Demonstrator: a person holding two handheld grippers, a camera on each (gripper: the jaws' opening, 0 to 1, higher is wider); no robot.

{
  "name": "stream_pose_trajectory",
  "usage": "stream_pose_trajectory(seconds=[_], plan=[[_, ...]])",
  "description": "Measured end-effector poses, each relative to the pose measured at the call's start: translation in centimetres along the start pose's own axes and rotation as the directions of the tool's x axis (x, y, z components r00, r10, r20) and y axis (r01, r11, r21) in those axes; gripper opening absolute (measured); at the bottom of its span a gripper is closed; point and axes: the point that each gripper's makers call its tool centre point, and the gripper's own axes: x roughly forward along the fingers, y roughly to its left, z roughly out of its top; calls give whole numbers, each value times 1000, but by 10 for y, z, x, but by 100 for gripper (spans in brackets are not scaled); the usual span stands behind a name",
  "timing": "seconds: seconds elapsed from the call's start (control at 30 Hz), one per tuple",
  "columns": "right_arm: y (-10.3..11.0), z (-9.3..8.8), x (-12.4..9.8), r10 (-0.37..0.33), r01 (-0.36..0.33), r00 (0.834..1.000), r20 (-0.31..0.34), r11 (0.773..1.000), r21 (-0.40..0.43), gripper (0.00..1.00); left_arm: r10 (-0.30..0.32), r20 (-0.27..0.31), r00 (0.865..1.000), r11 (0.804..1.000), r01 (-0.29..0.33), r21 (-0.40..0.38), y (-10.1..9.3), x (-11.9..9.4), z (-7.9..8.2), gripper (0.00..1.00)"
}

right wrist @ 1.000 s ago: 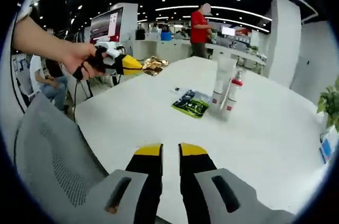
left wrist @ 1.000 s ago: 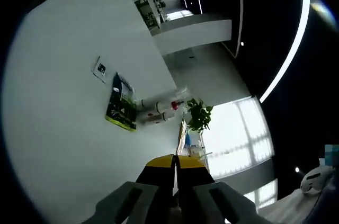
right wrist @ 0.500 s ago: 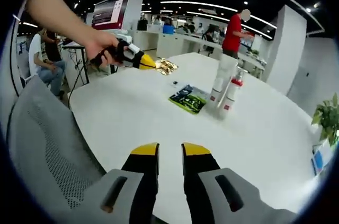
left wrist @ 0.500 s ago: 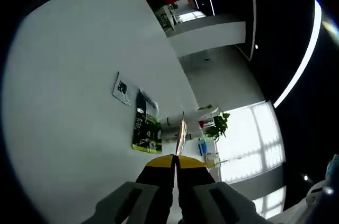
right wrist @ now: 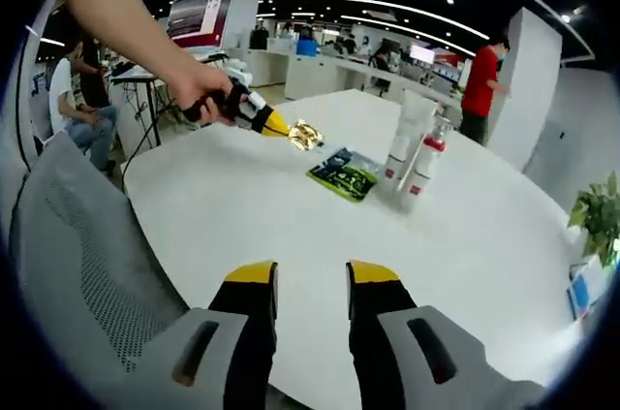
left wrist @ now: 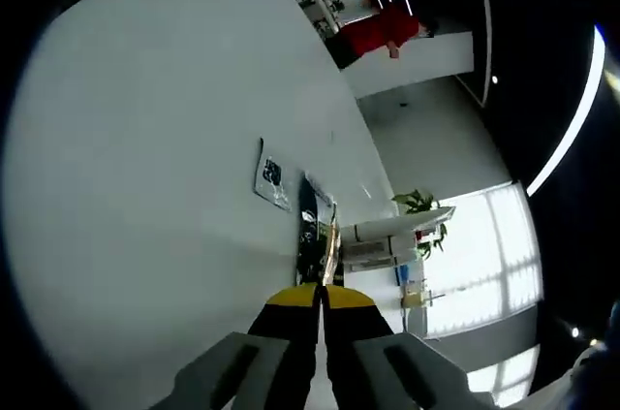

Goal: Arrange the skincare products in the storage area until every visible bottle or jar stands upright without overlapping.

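Spreading across both views is the white worktop, with a grey mesh chair back at its near edge in the right gripper view. Since a second ago the left claw, held in a person's hand, has come from off the worktop's left edge to over its surface, close beside the green packet; the gold foil bit sits right at its yellow tips, touching or not I cannot tell. The person in red has walked from the far left to the far right behind the worktop. The right claw has spread its jaws wider and holds nothing. In the left gripper view the left claw has its jaws pressed together on a thin pale strip.

A tall white tube and a white bottle with red cap stand upright, touching side by side, toward the worktop's far right part. The green packet lies flat just left of them, and a small white card lies beyond it.
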Motion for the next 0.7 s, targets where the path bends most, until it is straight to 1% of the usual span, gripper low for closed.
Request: stream_pose_trajectory(seconds=[0.1, 0.17, 0.27, 0.33, 0.6, 0.63, 0.7], plan=[[-1, -1, 0, -1, 1, 1000, -7, 1000, 1, 24, 32, 2, 999, 999, -32, -15, 9, 4, 3, 1], [0, -1, 0, 0, 0, 1000, -7, 1000, 3, 24, 42, -6, 999, 999, -42, -24, 12, 7, 2, 1], [-1, -2, 0, -5, 5, 1000, -13, 1000, 0, 24, 71, -30, 997, 997, -71, -6, 19, 12, -1, 1], [-1, -2, 0, -4, 4, 1000, -10, 1000, 5, 24, 94, -38, 995, 995, -94, -8, 23, 14, -3, 1], [0, -3, 0, 0, 0, 1000, -15, 1000, 1, 24, 155, -33, 987, 988, -156, -10, 31, 20, -3, 1], [0, -2, 0, 1, -1, 1000, -12, 1000, 1, 24, 167, -26, 986, 986, -167, -20, 32, 21, -1, 1], [0, -4, 0, 2, -2, 1000, -19, 1000, 1, 24, 173, -16, 985, 985, -173, -10, 30, 22, 2, 1]])
